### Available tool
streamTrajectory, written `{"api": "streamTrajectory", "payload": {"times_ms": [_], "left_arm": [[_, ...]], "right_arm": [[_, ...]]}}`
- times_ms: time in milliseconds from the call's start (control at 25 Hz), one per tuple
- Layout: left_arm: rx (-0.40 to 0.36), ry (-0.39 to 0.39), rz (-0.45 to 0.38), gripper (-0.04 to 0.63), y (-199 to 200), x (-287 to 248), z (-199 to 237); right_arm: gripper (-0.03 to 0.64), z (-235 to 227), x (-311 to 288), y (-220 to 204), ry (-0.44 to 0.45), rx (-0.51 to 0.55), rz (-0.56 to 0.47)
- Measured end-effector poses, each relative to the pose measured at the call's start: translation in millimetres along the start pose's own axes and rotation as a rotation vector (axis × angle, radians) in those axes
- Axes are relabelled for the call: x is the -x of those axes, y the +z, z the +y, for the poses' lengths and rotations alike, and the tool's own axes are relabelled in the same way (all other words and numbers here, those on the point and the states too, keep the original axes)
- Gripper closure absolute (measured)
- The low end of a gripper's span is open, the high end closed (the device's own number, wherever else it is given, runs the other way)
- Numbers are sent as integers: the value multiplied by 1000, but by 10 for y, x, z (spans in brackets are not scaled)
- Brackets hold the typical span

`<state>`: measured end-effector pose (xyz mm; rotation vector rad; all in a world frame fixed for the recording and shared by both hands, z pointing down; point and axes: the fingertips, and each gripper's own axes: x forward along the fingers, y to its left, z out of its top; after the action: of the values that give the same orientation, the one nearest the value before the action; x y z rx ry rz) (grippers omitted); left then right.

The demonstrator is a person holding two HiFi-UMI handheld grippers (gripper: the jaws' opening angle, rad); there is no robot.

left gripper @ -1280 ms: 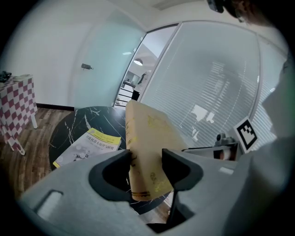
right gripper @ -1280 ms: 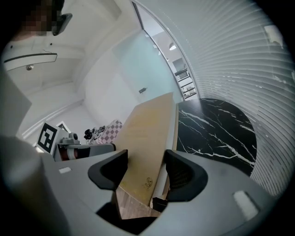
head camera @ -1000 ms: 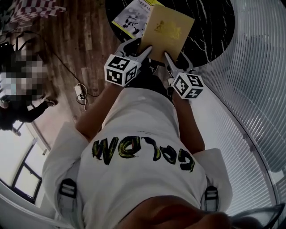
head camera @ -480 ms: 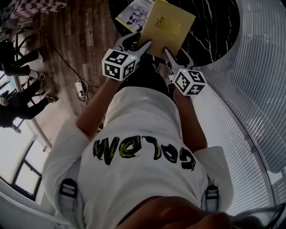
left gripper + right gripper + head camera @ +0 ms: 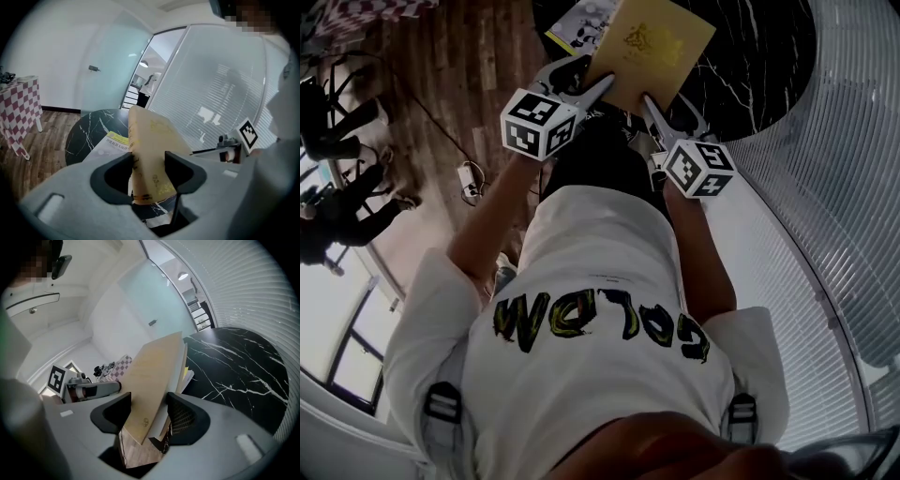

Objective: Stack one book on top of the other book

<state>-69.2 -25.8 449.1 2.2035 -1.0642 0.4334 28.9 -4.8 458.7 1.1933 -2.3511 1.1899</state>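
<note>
We kept left gripper [image 5: 602,90] and right gripper [image 5: 649,101] clamped on the yellow book [image 5: 654,45], right jaws just tightening, and carried it further over the white book [image 5: 579,23] on the table [image 5: 750,66], not yet laid down.

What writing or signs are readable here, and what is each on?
Nothing reads for certain.
On the shirt: big yellow letters, upside down and creased, unclear.
On the yellow book: gold print, too small.
On the white book: print blurred.
On the marker cubes: black-and-white patterns, no words.
</note>
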Motion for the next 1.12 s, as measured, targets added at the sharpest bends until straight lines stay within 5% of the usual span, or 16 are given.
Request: {"api": "streamTrajectory", "payload": {"times_ms": [1120], "left_arm": [[-60,-95,64,379,22,-136,828]], "right_arm": [[400,125,-751,-167,23,-107,55]]}}
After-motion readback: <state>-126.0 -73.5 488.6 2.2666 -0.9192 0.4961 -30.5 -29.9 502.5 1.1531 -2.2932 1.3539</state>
